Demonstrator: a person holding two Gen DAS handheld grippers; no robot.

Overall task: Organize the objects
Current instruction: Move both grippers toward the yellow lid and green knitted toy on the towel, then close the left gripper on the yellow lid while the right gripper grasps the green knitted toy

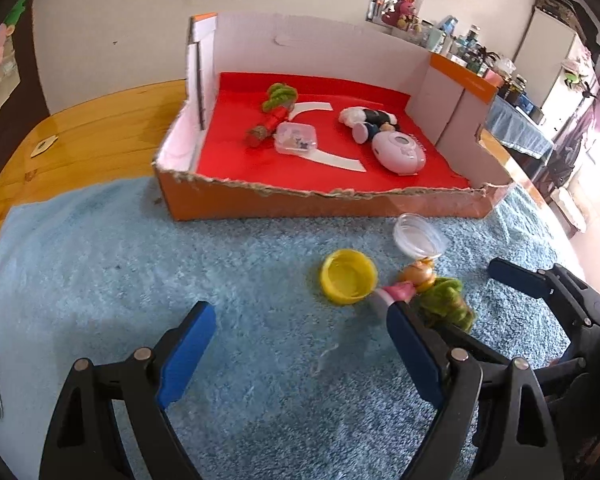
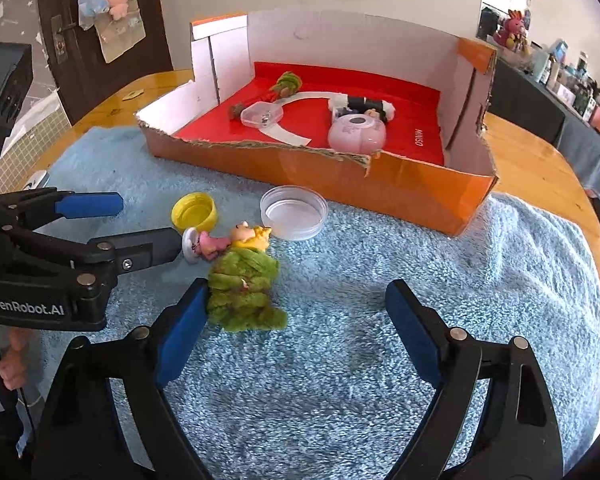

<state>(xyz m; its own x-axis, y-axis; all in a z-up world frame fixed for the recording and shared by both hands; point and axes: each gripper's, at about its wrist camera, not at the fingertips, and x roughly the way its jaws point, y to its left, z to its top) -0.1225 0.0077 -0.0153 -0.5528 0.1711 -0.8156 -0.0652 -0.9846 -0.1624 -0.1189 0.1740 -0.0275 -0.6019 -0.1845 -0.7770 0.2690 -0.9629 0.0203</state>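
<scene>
Both grippers, the left gripper (image 1: 300, 344) and the right gripper (image 2: 296, 320), hold their jaws spread, pinching nothing. Green fuzzy toy (image 2: 244, 292) touches the right gripper's left jaw on the blue towel (image 2: 380, 360). Just beyond lie a small figurine (image 2: 228, 242), yellow cap (image 2: 194, 211) and clear lid (image 2: 294, 217). Farther ahead stands the orange box (image 2: 380, 184).

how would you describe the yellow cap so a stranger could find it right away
Start at the orange cardboard box on the blue towel. Just in front of it lies the yellow cap, open side up, beside a clear round lid. It is the only solid yellow piece there.
</scene>
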